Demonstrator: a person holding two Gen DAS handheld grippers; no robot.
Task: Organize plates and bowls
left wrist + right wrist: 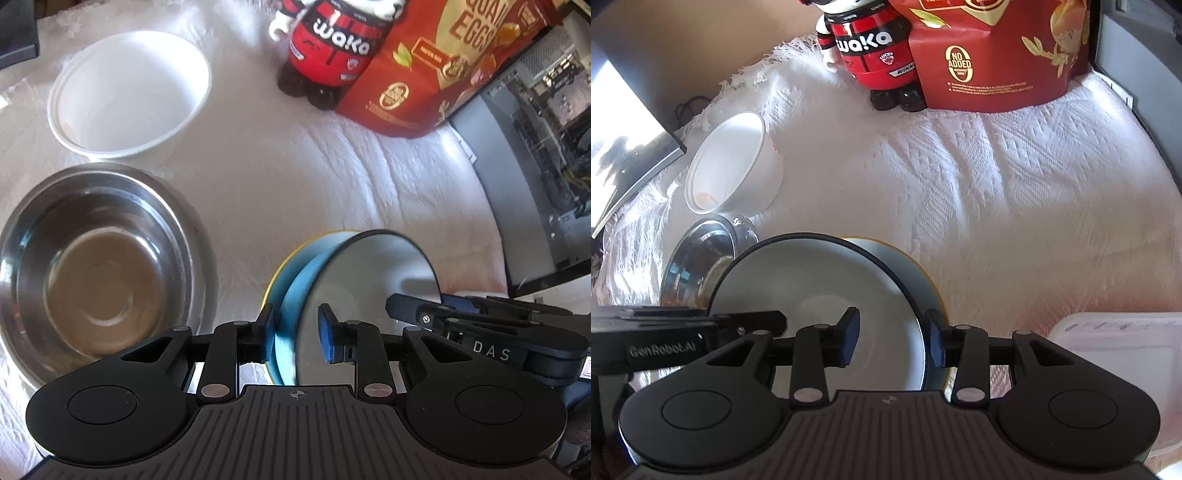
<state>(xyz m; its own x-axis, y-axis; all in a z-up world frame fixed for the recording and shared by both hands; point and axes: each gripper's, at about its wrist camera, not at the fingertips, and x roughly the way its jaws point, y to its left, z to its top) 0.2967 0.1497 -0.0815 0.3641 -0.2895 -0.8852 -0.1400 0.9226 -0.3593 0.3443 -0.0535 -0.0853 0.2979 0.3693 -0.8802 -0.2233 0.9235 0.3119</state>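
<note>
Inspector: Tongs first, please. What is their condition?

Assessor: The left tongs straddle the left rim of the blue bowl. The outer pad lies at the blue wall and the inner pad stands a sliver clear of the white inside, so there is no clamp. The right tongs straddle the bowl's opposite rim. Their inner pad hangs well inside over the bowl's floor, so they are parted too and grip nothing.

Inspector: How does the bowl sit?

Assessor: The blue bowl sits inside a yellow-rimmed dish on the white cloth that covers the desk. Whether it sits level or tipped I cannot tell.

Inspector: What is around it?

Assessor: A steel bowl stands upright just left of the blue bowl. A clear plastic container lies to the blue bowl's right. A white bowl stands beyond the steel one, further from the blue bowl and nearly touching the steel bowl's rim.

Inspector: And furthest out?

Assessor: A red toy figure stands well behind the blue bowl. A red egg pouch stands against the figure's right side.
</note>
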